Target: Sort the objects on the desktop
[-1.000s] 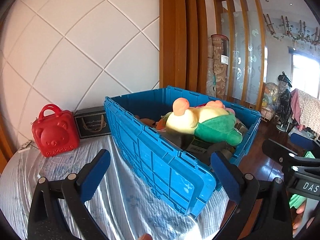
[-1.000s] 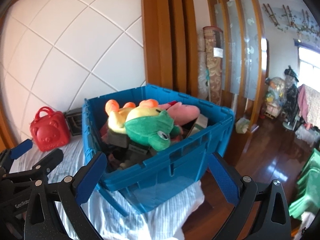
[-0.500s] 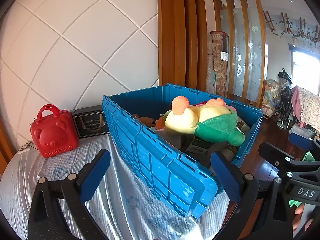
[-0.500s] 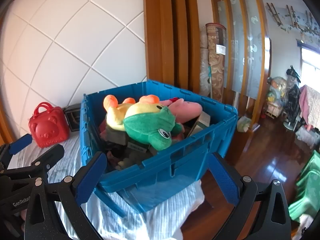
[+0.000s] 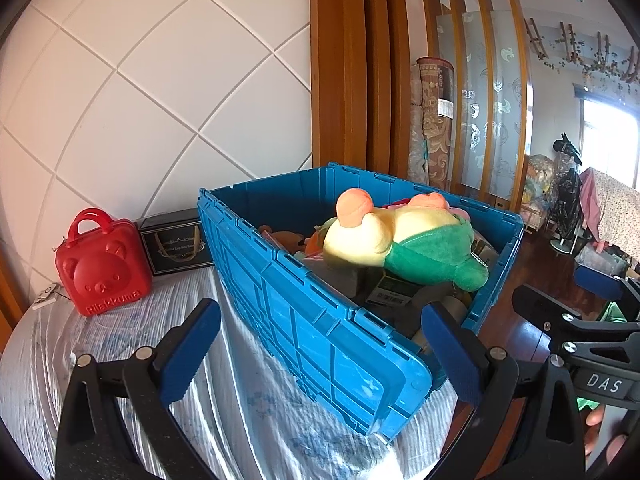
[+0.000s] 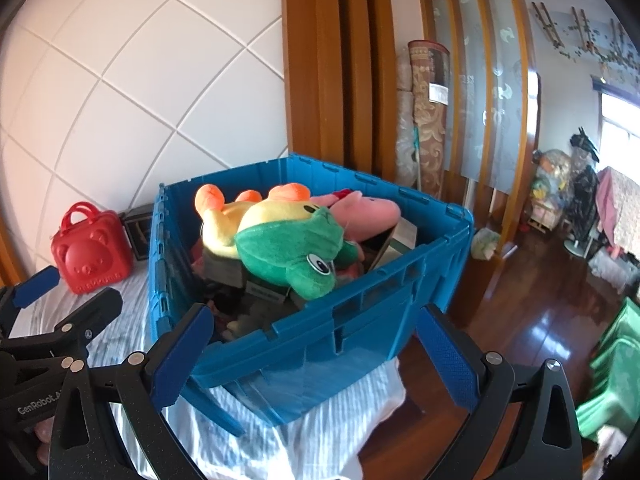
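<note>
A blue plastic crate stands on the white-covered table. It is piled with objects. On top lies a yellow and green plush toy, with a pink plush behind it and boxes underneath. My left gripper is open and empty, in front of the crate's near long side. My right gripper is open and empty at the crate's right end. Each gripper also shows in the other's view, the right one and the left one.
A red bear-shaped case and a black gift box stand against the white tiled wall, left of the crate. The table edge falls to a dark wood floor on the right. A wooden screen and rolled rugs stand behind.
Both grippers have shifted slightly relative to the crate, and the views sit a little higher over it. Both stay open and empty.
</note>
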{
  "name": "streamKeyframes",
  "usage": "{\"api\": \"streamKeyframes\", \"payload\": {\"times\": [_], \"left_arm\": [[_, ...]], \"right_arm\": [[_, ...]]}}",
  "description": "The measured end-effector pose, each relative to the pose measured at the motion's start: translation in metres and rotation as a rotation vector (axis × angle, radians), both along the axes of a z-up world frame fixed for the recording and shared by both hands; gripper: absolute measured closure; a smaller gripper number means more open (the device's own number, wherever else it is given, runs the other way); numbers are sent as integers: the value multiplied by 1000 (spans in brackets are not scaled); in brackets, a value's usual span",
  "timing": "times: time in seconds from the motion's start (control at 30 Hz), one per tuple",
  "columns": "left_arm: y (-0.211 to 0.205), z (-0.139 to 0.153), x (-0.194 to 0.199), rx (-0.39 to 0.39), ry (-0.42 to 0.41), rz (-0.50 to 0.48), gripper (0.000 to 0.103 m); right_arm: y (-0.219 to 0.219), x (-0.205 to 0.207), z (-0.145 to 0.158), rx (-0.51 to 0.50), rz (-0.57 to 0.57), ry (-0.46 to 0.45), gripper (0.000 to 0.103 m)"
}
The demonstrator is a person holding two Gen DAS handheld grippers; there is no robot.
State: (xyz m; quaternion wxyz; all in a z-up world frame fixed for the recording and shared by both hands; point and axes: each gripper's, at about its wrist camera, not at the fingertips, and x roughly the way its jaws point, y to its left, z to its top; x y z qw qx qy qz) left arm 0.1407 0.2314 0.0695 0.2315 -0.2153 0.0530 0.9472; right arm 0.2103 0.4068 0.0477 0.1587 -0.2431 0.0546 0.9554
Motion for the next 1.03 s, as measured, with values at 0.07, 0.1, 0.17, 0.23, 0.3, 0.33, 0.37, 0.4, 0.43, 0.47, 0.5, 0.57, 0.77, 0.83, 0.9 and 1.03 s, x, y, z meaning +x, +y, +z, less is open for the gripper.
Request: {"api": "streamKeyframes", "payload": {"times": [0.07,0.1,0.17,0.23,0.3,0.33,0.37,0.4,0.43,0.47,0.5,0.57,0.77,0.83,0.9,1.03], "left_arm": [[1,0,-1,-1,-7,3,1],[1,-1,-1,-1,-9,5,1],[1,-1,-2,0,-10,8,1],[1,-1,-2,0,-10,8,1],[1,-1,-3,0,-12,9,1],[1,-1,-3,-2,-13,10,1],[2,-1,-3,-5,-14,11,1],[2,-2,-3,-7,-14,11,1],[2,-2,-3,-8,-14,11,1],[2,-2,-3,-9,-14,12,1],[2,-2,-3,-10,-14,12,1],[1,-2,-3,-10,-13,10,1],[1,-2,-3,-11,-7,18,1],[0,-2,-5,-5,-16,18,1],[-1,-2,-6,-5,-22,13,1],[1,-2,-5,-11,-9,7,1]], "right_arm": [[0,0,0,1,-1,0,0],[0,0,0,3,-2,-2,0],[1,-1,0,5,-3,-2,0],[1,-1,0,6,-3,-1,0],[2,-2,0,6,-3,-1,0],[2,-1,0,6,-3,0,0],[2,-2,0,5,-2,-1,0],[2,-2,0,4,-1,-1,0],[2,-1,0,5,-2,0,0],[2,-1,0,5,-2,1,0],[2,-1,0,5,-1,0,0],[2,-2,0,6,-1,-1,0],[1,-3,1,8,2,-3,0],[1,-3,0,8,2,-3,0],[1,-3,1,7,3,-3,0],[1,-4,0,6,2,-2,0]]}}
